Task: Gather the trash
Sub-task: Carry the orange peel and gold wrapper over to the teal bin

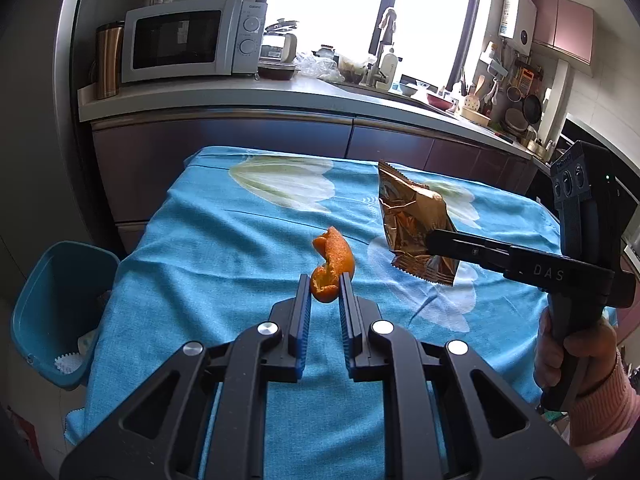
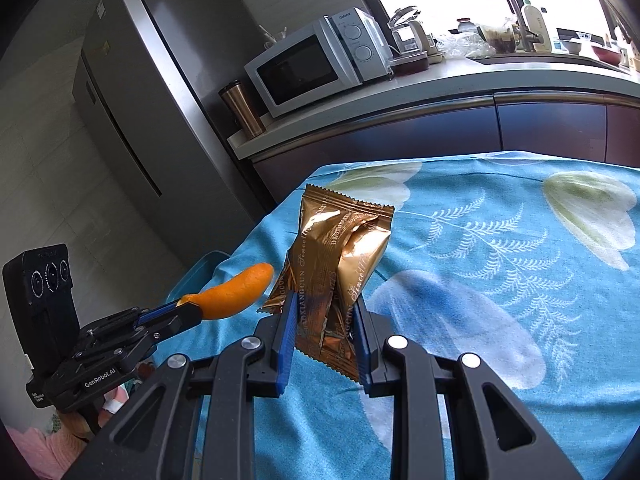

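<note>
A curled piece of orange peel (image 1: 332,266) is pinched at its lower end between the blue pads of my left gripper (image 1: 325,284), held above the blue flowered tablecloth (image 1: 224,240). From the right wrist view the same peel (image 2: 236,290) sticks out of the left gripper (image 2: 182,308) at the left. My right gripper (image 2: 326,312) is shut on a crumpled gold foil snack wrapper (image 2: 340,256), which stands up between its pads. In the left wrist view that wrapper (image 1: 412,220) hangs at the tip of the right gripper (image 1: 434,246), off the cloth.
A teal waste bin (image 1: 60,312) with white paper inside stands on the floor left of the table. Behind the table runs a counter with a microwave (image 1: 188,40), a copper tumbler (image 1: 108,60) and kitchen clutter. A grey fridge (image 2: 132,92) stands left. A hand (image 1: 576,360) in a pink sleeve grips the right handle.
</note>
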{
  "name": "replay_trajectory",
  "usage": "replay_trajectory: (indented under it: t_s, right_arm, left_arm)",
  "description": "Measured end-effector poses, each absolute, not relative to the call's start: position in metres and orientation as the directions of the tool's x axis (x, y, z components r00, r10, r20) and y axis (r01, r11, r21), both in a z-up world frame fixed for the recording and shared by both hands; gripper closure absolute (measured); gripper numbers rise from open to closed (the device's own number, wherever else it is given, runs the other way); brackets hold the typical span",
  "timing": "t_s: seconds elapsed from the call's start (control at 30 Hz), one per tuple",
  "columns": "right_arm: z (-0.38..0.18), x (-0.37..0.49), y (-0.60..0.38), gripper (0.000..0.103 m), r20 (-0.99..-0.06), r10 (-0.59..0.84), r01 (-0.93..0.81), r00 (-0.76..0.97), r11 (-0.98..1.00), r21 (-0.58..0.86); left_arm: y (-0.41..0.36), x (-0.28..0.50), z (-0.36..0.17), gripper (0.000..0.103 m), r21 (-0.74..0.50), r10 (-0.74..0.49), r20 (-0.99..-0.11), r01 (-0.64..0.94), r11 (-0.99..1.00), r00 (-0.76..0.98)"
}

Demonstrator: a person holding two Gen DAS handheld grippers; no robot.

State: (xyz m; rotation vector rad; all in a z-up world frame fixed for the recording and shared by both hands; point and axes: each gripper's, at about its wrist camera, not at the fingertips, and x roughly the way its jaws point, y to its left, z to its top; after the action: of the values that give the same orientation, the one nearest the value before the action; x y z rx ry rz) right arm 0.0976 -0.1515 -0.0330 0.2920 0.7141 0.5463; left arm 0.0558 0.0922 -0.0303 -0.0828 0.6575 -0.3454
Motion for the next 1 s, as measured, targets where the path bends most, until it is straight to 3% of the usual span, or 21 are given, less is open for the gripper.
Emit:
replay_trajectory:
  t_s: [1.0]
  right_arm:
    - [-0.03,0.092,-0.089,0.079,-0.54,0.629,-0.464,0.56,0.778,0.425]
  left_arm:
    - [0.157,0.03,-0.021,0.089,-0.175,-0.235,-0.574,0.163,0.971,0.785]
